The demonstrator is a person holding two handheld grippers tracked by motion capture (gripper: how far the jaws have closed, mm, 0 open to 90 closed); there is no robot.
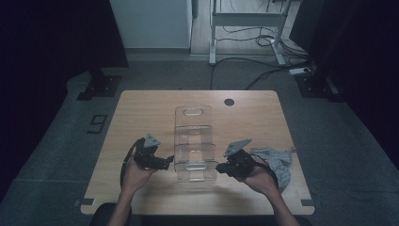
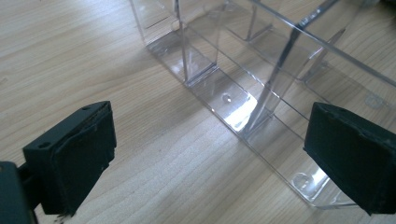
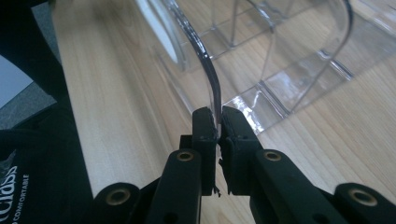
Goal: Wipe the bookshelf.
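Fingers of your right gripper are pinched tight on the thin curved front wall of the clear acrylic organizer, so you have a firm purchase on its near right corner. That grip on an edge, rather than around the whole body, makes sense: the organizer is far wider than the jaws. Your left gripper has its pads standing wide apart, with the organizer's near left base corner lying between and below them, touching neither; it looks ready to take the opposite side so you can move the piece evenly.

The organizer sits in the middle of the wooden table, its tall back panel towards the far edge. A grey cloth lies just to the right of your right hand. Transparent walls make the inner dividers hard to count, and from above your hands cover both sets of jaws.
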